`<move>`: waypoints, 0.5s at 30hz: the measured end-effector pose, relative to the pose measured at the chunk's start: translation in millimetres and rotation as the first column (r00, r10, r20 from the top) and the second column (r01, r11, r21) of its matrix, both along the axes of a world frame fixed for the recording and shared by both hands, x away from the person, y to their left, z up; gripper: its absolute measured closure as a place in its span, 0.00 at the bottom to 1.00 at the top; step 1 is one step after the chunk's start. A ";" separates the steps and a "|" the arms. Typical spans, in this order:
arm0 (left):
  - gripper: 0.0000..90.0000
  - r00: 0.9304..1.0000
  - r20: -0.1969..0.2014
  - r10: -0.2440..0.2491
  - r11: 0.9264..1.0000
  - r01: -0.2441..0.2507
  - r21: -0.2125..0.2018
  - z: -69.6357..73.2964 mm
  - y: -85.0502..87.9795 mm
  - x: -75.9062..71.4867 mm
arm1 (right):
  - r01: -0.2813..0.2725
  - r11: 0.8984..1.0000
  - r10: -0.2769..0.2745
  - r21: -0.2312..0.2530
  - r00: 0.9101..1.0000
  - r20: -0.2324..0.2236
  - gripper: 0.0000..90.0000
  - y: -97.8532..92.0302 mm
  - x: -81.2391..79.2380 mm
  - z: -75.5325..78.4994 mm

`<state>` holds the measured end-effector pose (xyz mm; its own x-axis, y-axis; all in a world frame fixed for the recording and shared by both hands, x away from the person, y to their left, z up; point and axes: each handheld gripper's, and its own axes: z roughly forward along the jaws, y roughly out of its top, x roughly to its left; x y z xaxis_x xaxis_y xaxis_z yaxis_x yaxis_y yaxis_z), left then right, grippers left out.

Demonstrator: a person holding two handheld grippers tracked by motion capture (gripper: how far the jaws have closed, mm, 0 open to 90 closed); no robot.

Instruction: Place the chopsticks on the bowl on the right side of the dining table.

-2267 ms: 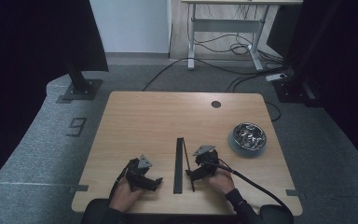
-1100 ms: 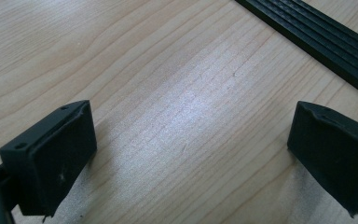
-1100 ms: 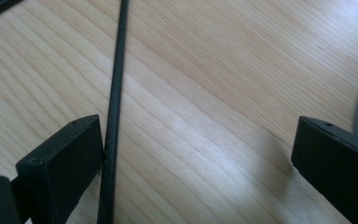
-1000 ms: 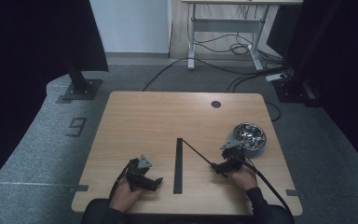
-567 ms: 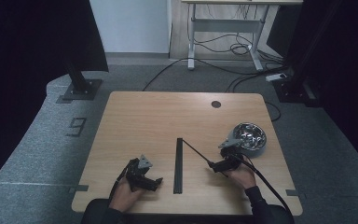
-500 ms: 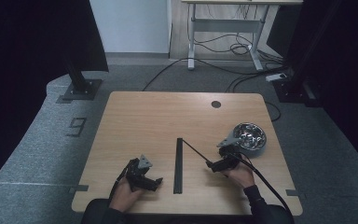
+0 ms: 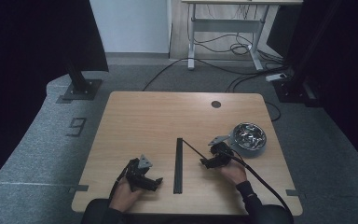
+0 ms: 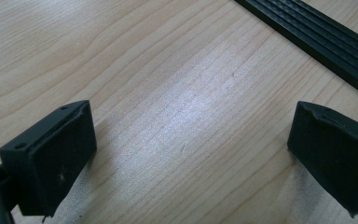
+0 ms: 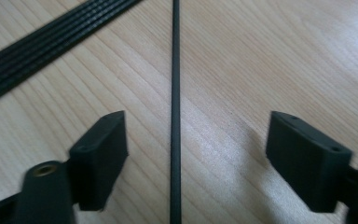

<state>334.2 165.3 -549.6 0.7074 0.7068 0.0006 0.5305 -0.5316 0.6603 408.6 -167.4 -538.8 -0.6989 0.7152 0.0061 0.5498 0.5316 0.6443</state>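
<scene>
Left gripper (image 8: 186, 135) lies nearest, close to the front edge of the tabletop (image 7: 144, 116), left of the middle. Its jaws stand wide apart over bare wood and hold nothing, so it is only waiting.

Right gripper (image 9: 196, 126) is a little farther in, right of the middle. Its jaws have just been closing, and the thin black rod (image 9: 175, 93) runs straight between them. However, there is a gap on both sides of the rod, so the pads do not press on it yet and the jaws are apart. Compared with one second ago, the hand has also come a little nearer to the middle of the tabletop. I judge that the grasp on the rod is beginning but is not finished; the jaws must close much more before the rod can be lifted.

From this gripper the rod goes away slantwise, and its far end reaches the far end of the black ribbed strip (image 7: 179, 163), which lies along the middle of the tabletop, front to back.

Farther, near the right edge, stands a metal bowl (image 7: 248, 136), just beside the right gripper. Near the far edge there is a round hole (image 7: 216, 104).
</scene>
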 end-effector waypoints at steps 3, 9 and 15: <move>0.01 1.000 0.000 0.000 1.000 0.000 0.000 0.0 0.0 0.0 | -0.009 1.000 0.009 0.007 1.000 -0.004 0.39 1.1 1.4 -1.2; 0.01 1.000 0.000 0.000 1.000 0.000 0.000 0.0 0.0 0.0 | -0.010 1.000 0.010 -0.001 1.000 -0.009 0.57 -0.4 1.1 1.7; 0.01 1.000 0.000 0.000 1.000 0.000 0.000 0.0 0.0 0.0 | -0.017 1.000 0.017 -0.011 1.000 -0.016 0.71 1.4 -2.7 3.6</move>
<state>334.2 165.3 -549.6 0.7075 0.7067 0.0009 0.5304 -0.5317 0.6603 405.9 -165.9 -535.2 -0.7109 0.7032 0.0095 0.5505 0.5481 0.6296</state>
